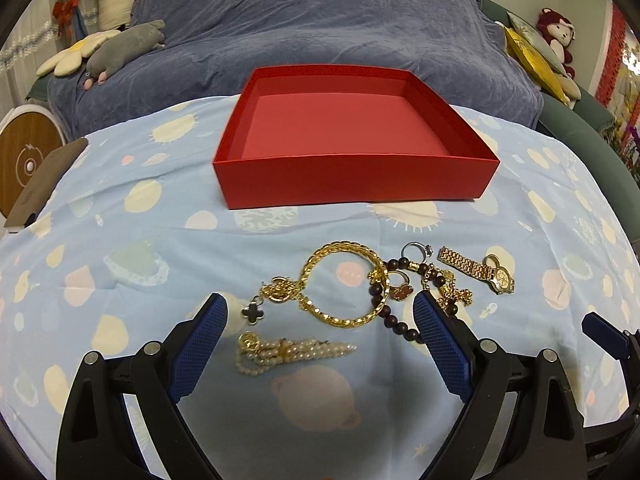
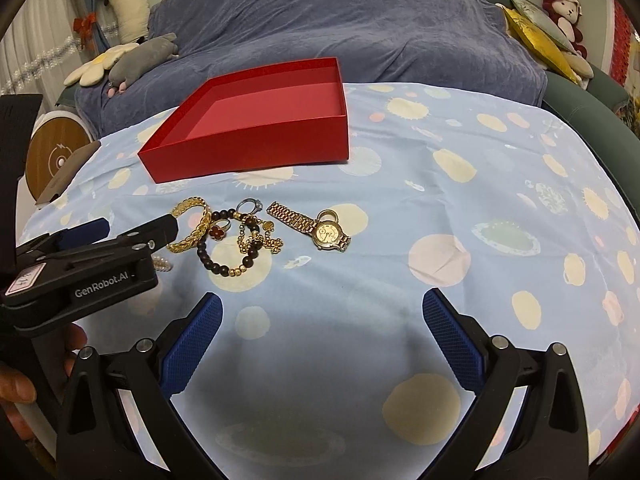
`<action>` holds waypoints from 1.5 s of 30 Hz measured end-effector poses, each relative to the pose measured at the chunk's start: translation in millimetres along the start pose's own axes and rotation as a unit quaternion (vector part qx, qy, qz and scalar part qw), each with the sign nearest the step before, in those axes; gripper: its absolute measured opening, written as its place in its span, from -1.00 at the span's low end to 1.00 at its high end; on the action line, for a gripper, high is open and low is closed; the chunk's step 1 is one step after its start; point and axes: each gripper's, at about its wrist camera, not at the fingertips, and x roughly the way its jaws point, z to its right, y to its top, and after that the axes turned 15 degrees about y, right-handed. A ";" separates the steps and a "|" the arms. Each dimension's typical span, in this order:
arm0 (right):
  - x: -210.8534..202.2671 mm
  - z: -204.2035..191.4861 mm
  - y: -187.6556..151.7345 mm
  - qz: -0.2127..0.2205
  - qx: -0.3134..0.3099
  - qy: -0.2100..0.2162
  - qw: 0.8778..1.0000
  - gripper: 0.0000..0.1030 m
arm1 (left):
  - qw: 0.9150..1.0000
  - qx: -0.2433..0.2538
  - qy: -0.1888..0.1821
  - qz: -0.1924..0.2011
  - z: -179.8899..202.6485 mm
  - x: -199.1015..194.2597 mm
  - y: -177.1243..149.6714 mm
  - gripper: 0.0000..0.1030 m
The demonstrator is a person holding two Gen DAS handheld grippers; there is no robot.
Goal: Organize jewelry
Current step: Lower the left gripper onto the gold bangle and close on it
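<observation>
I hold 2 grippers over a table covered in a pale blue cloth [image 1: 120, 208] printed with cream and pink planets. My left gripper [image 1: 320, 314] has its 2 blue-padded fingers [image 1: 196, 350] spread wide apart, holding nothing. Between and just beyond those fingers lies the jewelry: a pearl bracelet [image 1: 288, 354] sits closest, inside the gap nearer the left finger; a large gold chain bangle [image 1: 344, 282] lies just past the fingertips, with a gold pendant chain and dark clover charm [image 1: 253, 313] touching its left side. A dark wooden bead bracelet [image 1: 390, 312] curves against the bangle's right side and runs beside my right finger. A gold ring with a red stone [image 1: 402, 286] lies within that bead loop, a silver ring [image 1: 418, 250] lies just behind it, and a gold watch [image 1: 478, 270] lies to the right, outside the fingers. Farther back, apart from the jewelry, stands an open red box [image 1: 356, 178], its inside bare. My right gripper [image 2: 322, 310] is also spread wide and empty, over bare cloth; the watch [image 2: 316, 226] and beads [image 2: 224, 264] lie ahead and left of its fingertips, well apart from them. From the right wrist view my left gripper [image 2: 120, 228] reaches in from the left, beside the bangle [image 2: 196, 226].
</observation>
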 end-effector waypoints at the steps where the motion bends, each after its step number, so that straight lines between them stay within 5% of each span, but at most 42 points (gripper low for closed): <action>1: 2.2 1.8 0.5 -0.001 0.000 -0.001 1.000 0.90 | 1.000 0.004 -0.001 -0.001 2.5 3.6 1.7 0.78; 4: 9.0 8.7 2.6 -0.008 0.013 0.006 1.000 0.90 | 1.000 0.010 -0.005 0.011 9.2 8.9 8.8 0.72; 7: 12.5 12.0 4.4 -0.011 0.016 0.008 1.000 0.90 | 1.000 0.008 -0.019 0.000 10.6 16.5 11.3 0.34; 11: 12.9 15.4 4.5 -0.011 0.019 0.009 1.000 0.90 | 0.999 0.003 -0.034 0.005 10.9 17.8 10.3 0.20; 15: 12.3 20.0 4.6 -0.012 0.028 0.013 0.999 0.90 | 0.998 0.018 -0.051 0.011 13.0 13.9 9.6 -0.41; 24: 9.1 15.7 6.3 -0.008 0.024 0.014 1.000 0.90 | 0.997 0.023 -0.070 0.022 10.2 3.6 9.1 -0.66; 30: 9.3 10.3 6.6 -0.007 0.020 0.016 1.000 0.90 | 0.997 0.022 -0.063 0.030 5.8 1.1 8.7 -0.59; 32: 10.4 7.4 6.6 -0.007 0.017 0.017 1.000 0.90 | 0.997 0.019 -0.065 0.035 3.6 -0.7 10.0 -0.30; 34: 12.2 5.6 6.7 -0.008 0.015 0.019 1.000 0.90 | 0.997 0.015 -0.069 0.036 2.7 -1.3 11.8 0.29; 45: 24.1 2.0 7.3 -0.016 0.017 0.028 0.999 0.90 | 0.998 0.013 -0.051 0.017 6.7 21.4 15.0 0.34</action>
